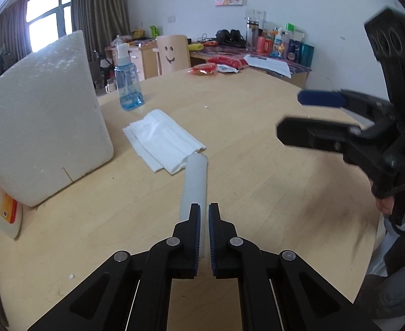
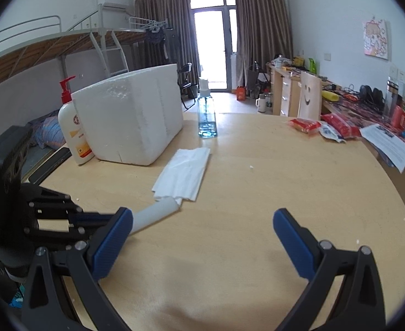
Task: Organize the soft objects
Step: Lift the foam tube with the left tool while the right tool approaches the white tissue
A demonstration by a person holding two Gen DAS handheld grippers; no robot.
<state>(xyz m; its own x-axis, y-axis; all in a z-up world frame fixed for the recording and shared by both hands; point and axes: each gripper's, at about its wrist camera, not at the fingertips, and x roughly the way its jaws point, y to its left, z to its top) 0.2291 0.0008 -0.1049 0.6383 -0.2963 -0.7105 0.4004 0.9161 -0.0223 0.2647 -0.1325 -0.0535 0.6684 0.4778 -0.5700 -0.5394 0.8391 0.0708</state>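
Left gripper (image 1: pixel 204 212) jaws nearly closed, pinching the near end of a white roll (image 1: pixel 195 182), a soft-looking translucent-white tube, smooth and matte, slightly bent along its length. The roll sticks out forward past the fingertips over the round wooden table (image 1: pixel 257 193); cannot tell whether its far end rests on the wood. The far tip reaches the near corner of the folded white cloth (image 1: pixel 162 140), which lies flat in several layers, edges not quite aligned, with a faint sheen on the top fold. From the right wrist view the roll (image 2: pixel 155 213) runs from the left gripper (image 2: pixel 92 218) at lower left toward the cloth (image 2: pixel 184 175); its tip overlaps the cloth's near edge. Right gripper (image 2: pixel 202 234) jaws spread wide, nothing between the blue pads, table showing through the gap; in the left view it (image 1: pixel 296 113) hangs to the right, well apart from the roll. White foam box (image 2: pixel 136 121) behind the cloth to the left, lotion pump bottle (image 2: pixel 71 127) beside the box, clear blue bottle (image 2: pixel 206 115) beyond the cloth. Red snack packets (image 2: pixel 326 127) at the table's far right edge.
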